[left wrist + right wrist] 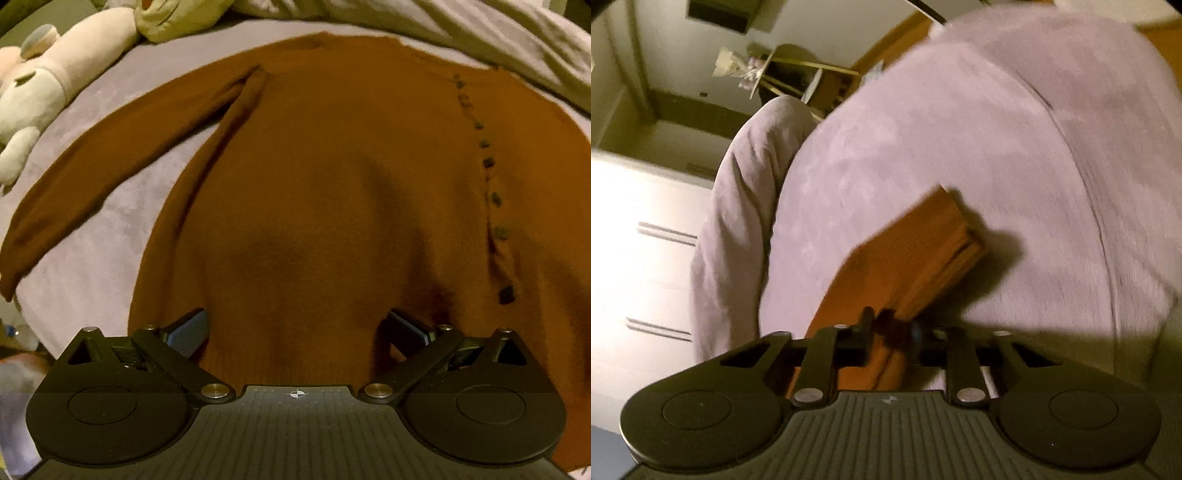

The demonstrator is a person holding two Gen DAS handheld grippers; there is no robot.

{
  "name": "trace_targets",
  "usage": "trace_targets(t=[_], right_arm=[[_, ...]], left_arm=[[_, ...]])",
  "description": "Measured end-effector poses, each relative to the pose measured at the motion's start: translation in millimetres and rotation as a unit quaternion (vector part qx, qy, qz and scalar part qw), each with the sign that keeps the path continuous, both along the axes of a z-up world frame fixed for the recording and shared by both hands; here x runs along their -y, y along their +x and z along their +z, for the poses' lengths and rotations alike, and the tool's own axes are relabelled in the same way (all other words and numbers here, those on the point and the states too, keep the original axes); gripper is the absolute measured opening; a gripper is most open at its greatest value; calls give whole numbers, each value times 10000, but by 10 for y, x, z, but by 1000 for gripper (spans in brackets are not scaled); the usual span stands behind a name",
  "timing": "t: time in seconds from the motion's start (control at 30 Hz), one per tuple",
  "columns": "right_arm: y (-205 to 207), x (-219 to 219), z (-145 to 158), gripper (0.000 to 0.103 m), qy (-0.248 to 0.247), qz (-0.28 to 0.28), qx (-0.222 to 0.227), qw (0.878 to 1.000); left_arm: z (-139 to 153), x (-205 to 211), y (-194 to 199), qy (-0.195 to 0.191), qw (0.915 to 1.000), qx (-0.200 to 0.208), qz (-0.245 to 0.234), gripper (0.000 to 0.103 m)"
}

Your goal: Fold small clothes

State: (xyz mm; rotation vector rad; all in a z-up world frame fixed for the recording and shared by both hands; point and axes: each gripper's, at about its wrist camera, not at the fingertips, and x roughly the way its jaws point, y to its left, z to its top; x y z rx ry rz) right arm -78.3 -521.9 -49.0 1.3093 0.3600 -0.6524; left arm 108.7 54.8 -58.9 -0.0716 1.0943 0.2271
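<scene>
Lying spread on a lilac bed cover [96, 236], one rust-brown cardigan [314, 177] fills my left view, with one plush toy [40, 96] at the far left and a rumpled blanket [480, 33] behind. My left fingers [295, 334] hover wide apart above its hem, tilted steeply down. My right fingers [888, 332] are pinched on one sleeve [916, 243], its cuff raised off the cover; pale cupboards [642, 236] stand beyond.

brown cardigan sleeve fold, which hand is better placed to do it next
Right. The right gripper is already shut on a sleeve of the brown cardigan, so it could carry it across the body. The left gripper hovers open over the hem, holding nothing.
</scene>
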Motion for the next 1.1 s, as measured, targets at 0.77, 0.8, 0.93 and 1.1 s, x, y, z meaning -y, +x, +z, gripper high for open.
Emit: trace_targets(t=[0.77,0.8,0.93,1.1], right_arm=[[1790,-2714,402,32,-3138,4882,-272,8139],[1704,-2674,349,32,-3042,4866,-333,8182],[1358,-2422,273,39,-2914,4759,-538,8281],[1149,-2139,266,41,-2791,4530,-535,8450]], left_arm=[[584,550,461,-990,9790,1094,-1409,103],[593,624,510,-1092,9759,1122,-1522,103],[518,900,808,-1826,9604,966,-1871,103],[274,1121,1183,-2669,9466,542,-1724,102]])
